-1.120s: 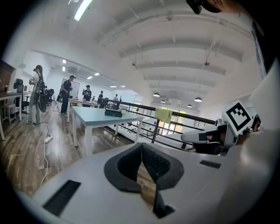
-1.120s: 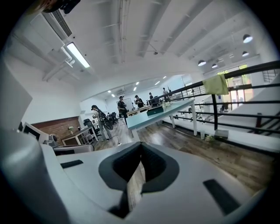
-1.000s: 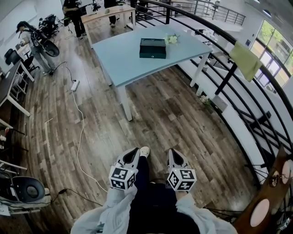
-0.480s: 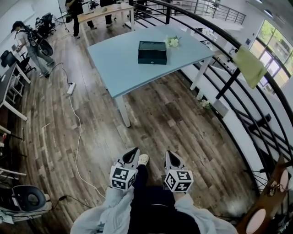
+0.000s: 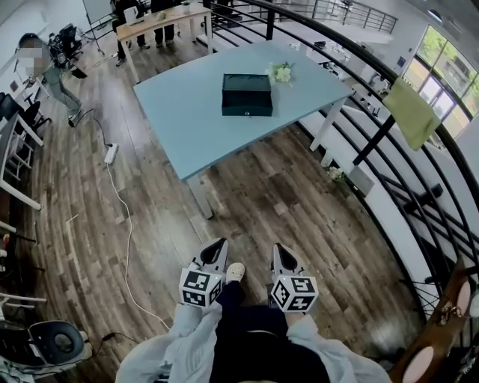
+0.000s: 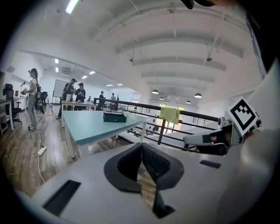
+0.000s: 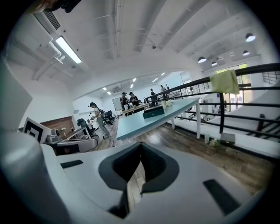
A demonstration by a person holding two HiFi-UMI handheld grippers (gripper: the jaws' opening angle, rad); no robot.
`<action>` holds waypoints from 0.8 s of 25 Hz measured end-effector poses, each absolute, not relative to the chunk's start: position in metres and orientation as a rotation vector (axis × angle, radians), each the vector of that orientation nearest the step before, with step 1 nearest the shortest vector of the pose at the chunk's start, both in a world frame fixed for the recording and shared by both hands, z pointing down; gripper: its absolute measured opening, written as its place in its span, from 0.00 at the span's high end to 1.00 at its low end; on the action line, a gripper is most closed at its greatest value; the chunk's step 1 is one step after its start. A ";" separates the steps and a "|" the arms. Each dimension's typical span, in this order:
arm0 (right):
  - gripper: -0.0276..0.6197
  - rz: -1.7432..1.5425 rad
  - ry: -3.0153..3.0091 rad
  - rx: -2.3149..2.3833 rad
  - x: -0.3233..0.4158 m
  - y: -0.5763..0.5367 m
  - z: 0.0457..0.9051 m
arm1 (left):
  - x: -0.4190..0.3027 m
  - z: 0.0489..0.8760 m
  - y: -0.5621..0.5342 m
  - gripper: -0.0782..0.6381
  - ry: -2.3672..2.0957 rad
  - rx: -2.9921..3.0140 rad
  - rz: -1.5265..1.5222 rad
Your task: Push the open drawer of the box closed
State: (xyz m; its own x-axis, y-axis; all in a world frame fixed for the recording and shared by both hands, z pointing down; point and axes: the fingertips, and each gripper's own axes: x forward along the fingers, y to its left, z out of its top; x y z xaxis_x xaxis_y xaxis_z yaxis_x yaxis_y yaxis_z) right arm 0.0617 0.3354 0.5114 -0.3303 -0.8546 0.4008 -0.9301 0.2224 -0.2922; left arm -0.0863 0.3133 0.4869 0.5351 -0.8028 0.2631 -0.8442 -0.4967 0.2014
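Dark-green box well inside table edges

Unclear or cropped items, all three views.
Box on counter: far off, too small to tell drawer open or closed; pale cluster beside it indistinct; people beyond cut by top edge.

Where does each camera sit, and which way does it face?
Head view: on the person's head, facing steeply down at floor, table and box; left hand-held gripper, right hand-held gripper and sleeves show.
Left gripper view: on the left hand-held gripper, looking along its shut jaws toward the table; the right one shows at right.
Right gripper view: likewise, jaws shut, toward the table; the left one shows at left.
All three share the box.
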 end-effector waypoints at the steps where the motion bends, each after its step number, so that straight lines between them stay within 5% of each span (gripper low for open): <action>1: 0.95 0.732 -2.328 1.723 0.061 0.327 0.511 | -0.088 0.486 0.305 0.87 -1.367 2.473 0.191; 20: 0.95 0.696 -2.310 1.805 0.040 0.217 0.506 | -0.116 0.484 0.183 0.87 -1.334 2.521 0.187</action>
State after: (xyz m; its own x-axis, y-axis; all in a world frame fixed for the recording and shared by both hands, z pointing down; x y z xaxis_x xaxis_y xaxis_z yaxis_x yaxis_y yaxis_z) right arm 0.0401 0.2168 0.5064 -0.2768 -0.8851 0.3741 -0.9444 0.1786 -0.2761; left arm -0.1159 0.1833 0.4839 0.5646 -0.7885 0.2438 -0.8252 -0.5330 0.1870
